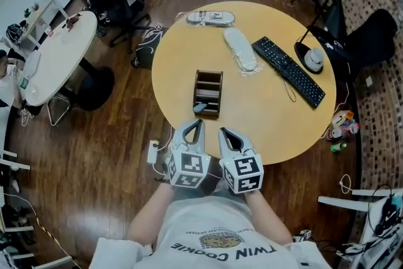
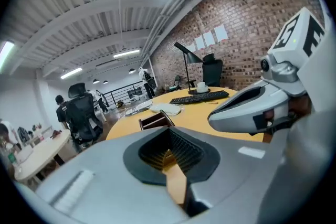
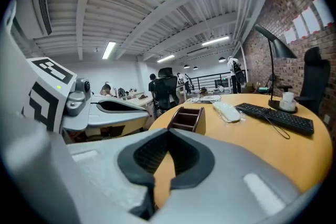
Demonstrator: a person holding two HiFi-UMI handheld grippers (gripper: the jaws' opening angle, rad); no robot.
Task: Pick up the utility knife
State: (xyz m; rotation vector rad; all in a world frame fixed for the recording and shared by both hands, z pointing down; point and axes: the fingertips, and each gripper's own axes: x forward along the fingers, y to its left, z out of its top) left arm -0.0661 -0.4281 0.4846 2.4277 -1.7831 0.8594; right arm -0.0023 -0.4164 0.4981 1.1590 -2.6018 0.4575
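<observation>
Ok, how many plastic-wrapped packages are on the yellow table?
2. One wrapped package lies at the yellow table's far edge; the other package lies nearer the middle, beside the black keyboard. None seems hidden.

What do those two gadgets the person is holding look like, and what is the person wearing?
The left hand-held gripper and right hand-held gripper are each a smooth light-grey plastic shell tapering to a two-jawed beak, lined inside with black ribbed pads. Behind each sits a cube with black-and-white square markers. The person wears a pale short-sleeved T-shirt with dark lettering.
</observation>
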